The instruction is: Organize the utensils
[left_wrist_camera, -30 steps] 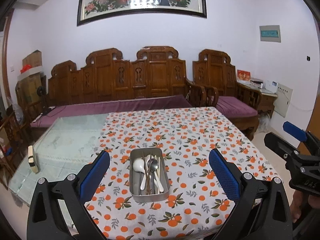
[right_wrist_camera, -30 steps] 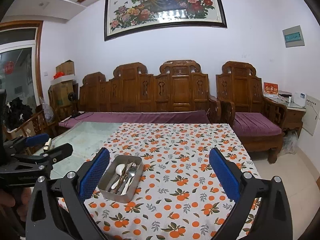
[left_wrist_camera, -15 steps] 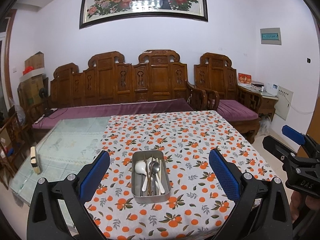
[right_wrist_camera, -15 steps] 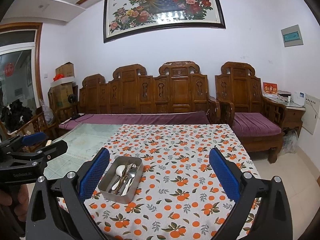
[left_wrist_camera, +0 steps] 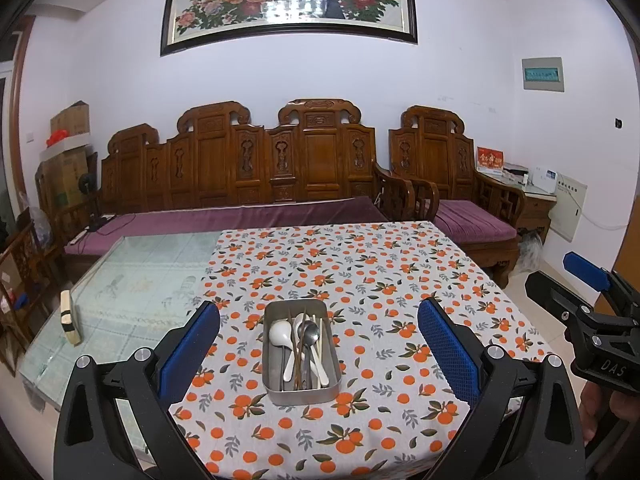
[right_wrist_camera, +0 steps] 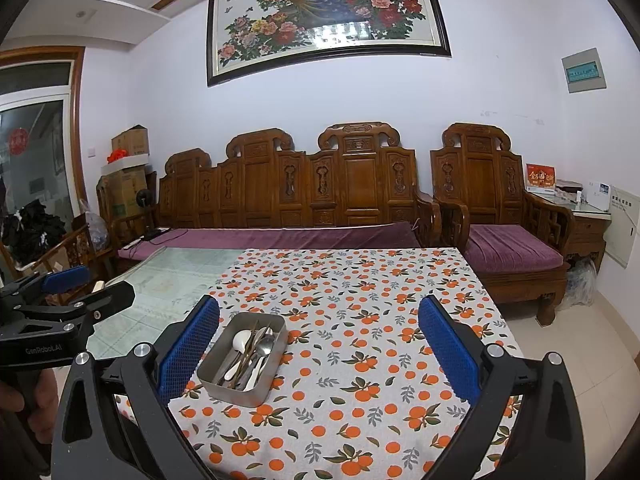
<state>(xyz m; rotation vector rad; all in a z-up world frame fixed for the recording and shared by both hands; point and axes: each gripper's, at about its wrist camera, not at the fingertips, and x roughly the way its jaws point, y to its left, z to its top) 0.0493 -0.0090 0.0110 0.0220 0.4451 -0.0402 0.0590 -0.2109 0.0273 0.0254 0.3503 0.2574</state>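
Stainless tin (left_wrist_camera: 301, 390) near the front edge of the orange-print tablecloth (left_wrist_camera: 400, 280), holding a white ladle-style spoon (left_wrist_camera: 278, 334), metal spoon (left_wrist_camera: 311, 332), dark chopsticks (left_wrist_camera: 298, 354) and pale handles, all jumbled lengthwise together. Looks like the very start or the very end; cannot tell which. Nothing loose on the cloth. Left gripper (left_wrist_camera: 319, 356) spread wide, empty, lined up on the tin; right gripper (right_wrist_camera: 319, 354) likewise spread and empty, tin toward its left finger
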